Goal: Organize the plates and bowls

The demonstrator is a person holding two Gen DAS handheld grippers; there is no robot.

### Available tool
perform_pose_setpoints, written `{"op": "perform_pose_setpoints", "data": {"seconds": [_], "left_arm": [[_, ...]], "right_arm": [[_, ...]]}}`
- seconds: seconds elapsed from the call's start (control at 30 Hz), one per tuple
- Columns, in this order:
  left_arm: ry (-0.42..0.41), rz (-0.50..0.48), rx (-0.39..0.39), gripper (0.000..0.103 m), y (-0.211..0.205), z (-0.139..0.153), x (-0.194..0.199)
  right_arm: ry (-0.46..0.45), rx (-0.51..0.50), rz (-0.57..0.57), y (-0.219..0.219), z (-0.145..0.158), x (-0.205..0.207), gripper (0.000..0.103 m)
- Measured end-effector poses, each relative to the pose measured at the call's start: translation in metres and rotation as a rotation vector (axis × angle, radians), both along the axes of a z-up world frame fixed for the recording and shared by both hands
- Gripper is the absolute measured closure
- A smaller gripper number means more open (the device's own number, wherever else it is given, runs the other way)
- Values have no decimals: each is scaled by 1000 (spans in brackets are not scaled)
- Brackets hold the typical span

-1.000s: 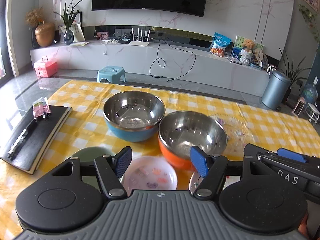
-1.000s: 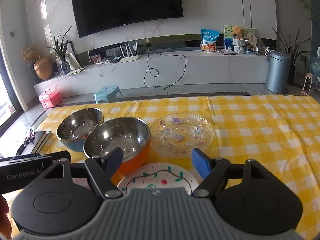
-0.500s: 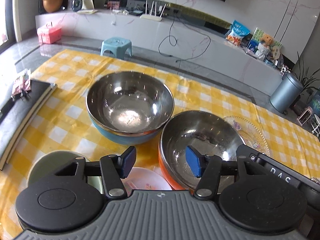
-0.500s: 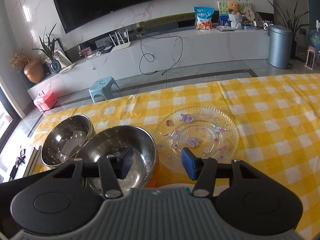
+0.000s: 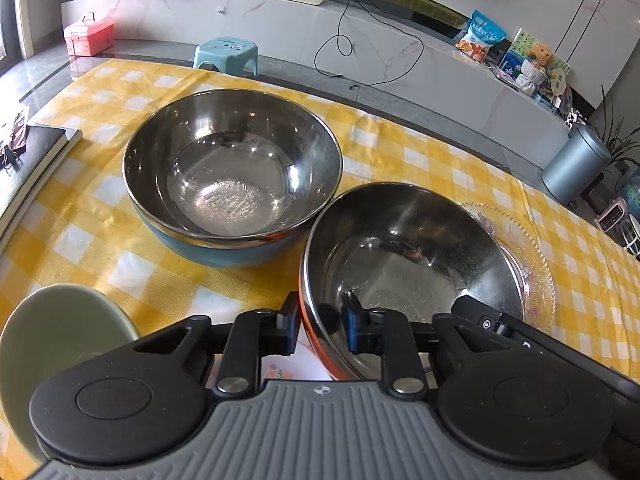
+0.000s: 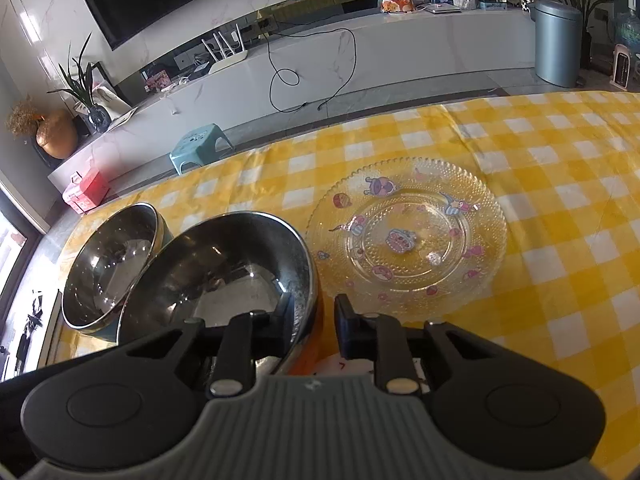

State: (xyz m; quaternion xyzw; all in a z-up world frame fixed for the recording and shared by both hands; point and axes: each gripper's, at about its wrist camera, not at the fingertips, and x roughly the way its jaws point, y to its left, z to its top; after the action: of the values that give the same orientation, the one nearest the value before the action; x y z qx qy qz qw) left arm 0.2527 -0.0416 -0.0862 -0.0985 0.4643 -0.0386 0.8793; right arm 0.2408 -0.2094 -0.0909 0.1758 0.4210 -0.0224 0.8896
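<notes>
We are gripping the orange steel bowl (image 5: pixel 404 256) from two sides, and it is sitting on the yellow checked tablecloth (image 6: pixel 560 184), just beside the blue steel bowl (image 5: pixel 232 176) and near the clear glass plate (image 6: pixel 406 232). The left gripper (image 5: pixel 320 322) has just been closing, and now its jaws are straddling the near rim, one finger outside on the orange wall and one inside on the shiny metal. The right gripper (image 6: pixel 312 320) has also been closing, on the rim's right side, in the same way. We judge that two grips are being used because the bowl is wide, smooth and slippery, so one pinch could let it tilt. Probably it is going into the blue bowl, since both are round and deep and look alike in size. The glass plate is flat with a beaded edge and cartoon prints; a pale green dish (image 5: pixel 60 344) is lying at the left.
</notes>
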Motion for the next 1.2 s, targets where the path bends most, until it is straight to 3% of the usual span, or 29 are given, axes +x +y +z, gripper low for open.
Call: {"op": "perform_pose_setpoints", "data": {"seconds": [0.23,0.67,1.2], "left_arm": [[-14,-4,-4,86,-1,5,-2],[-47,-18,-21,87,1,29,-29],[-24,34,-22,87,32,51,-124]], "right_arm": [[8,5,-9,2,0,0,91],[-12,27,-32,-7,21,-29,93],[14,72,61,13,49,-119,92]]}}
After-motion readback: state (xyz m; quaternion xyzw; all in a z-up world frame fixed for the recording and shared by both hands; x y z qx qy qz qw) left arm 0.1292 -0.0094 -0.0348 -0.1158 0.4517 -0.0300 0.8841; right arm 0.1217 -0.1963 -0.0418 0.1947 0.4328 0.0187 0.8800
